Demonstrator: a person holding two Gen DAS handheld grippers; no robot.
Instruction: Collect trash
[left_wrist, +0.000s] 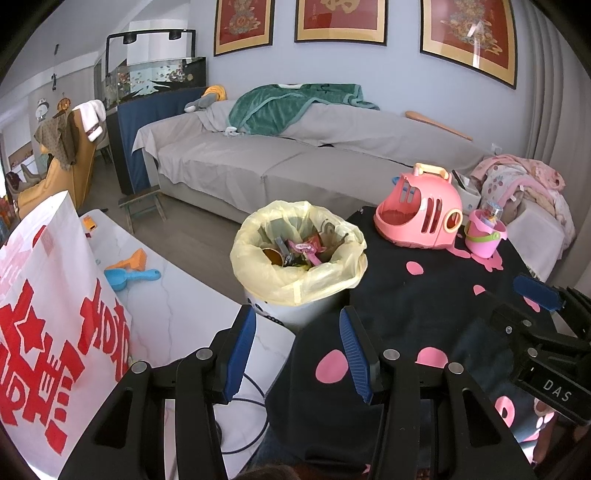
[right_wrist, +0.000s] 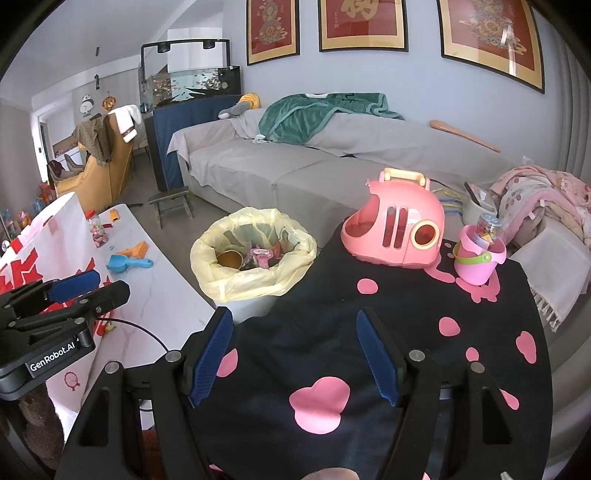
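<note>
A white trash bin lined with a yellow bag (left_wrist: 299, 254) (right_wrist: 255, 254) stands between a white marble table and a black cloth with pink spots (left_wrist: 413, 295) (right_wrist: 369, 317). Inside the bag lie wrappers (left_wrist: 308, 249) and a brown round piece (right_wrist: 229, 258). My left gripper (left_wrist: 297, 314) hangs open just in front of the bin with nothing between its blue pads. My right gripper (right_wrist: 293, 315) is open too, empty, above the spotted cloth to the right of the bin. Each gripper shows at the edge of the other's view.
On the cloth stand a pink toy carrier (right_wrist: 395, 232) and a pink bucket (right_wrist: 478, 258). The marble table (left_wrist: 173, 302) holds a blue scoop (left_wrist: 129, 277), an orange toy (left_wrist: 135, 260), a candy jar (right_wrist: 96, 229) and a white bag with red characters (left_wrist: 48, 314). A grey sofa (left_wrist: 258, 162) lies behind.
</note>
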